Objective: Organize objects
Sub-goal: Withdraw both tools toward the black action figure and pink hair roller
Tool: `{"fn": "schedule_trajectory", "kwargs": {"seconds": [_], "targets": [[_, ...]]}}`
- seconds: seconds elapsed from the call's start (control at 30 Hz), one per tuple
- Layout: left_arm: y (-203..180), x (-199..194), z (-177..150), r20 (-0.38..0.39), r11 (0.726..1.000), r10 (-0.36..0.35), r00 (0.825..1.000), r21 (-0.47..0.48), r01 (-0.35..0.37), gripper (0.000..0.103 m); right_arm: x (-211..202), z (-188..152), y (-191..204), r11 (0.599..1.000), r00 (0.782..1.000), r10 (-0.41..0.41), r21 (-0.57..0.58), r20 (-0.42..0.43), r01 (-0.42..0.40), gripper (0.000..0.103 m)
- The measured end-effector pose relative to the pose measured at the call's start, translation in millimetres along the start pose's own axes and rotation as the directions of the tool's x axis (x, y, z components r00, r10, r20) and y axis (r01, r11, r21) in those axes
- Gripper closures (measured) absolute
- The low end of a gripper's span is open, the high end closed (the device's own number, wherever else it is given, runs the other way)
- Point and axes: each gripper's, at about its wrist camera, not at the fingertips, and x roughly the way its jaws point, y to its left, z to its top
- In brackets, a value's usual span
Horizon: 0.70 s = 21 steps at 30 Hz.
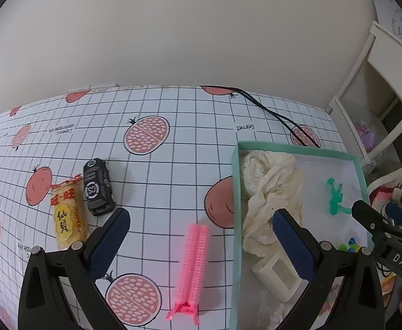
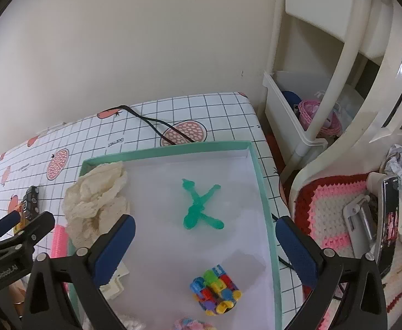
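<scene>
1. Your left gripper has its fingers spread wide and empty; the pink ribbed hair roller lies on the tablecloth between them.
2. Its right finger overlaps the shallow teal-rimmed cardboard tray, which holds a crumpled cream lace cloth, a cream plastic frame and a green translucent figure.
3. Your right gripper also gapes wide and empty above the tray; the multicoloured block bundle sits between its fingers.
4. Beyond your left finger lie a black toy car and a yellow snack packet.
</scene>
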Motion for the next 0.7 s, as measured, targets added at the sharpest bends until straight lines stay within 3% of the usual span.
{"fn": "schedule_trajectory", "kwargs": {"seconds": [0.33,0.7], "targets": [[18,-36,-13,0.007,1.000,0.007,1.000,-0.021,-0.007,0.000,-39,-8,18,1.000,1.000,0.017,0.008,0.014,-0.017,0.000],[69,-81,-43,0.026,0.996,0.044,0.999,-0.078,-0.041,0.000,-82,-33,75,0.998,0.998,0.058,-0.014,0.020,-0.058,0.000]]}}
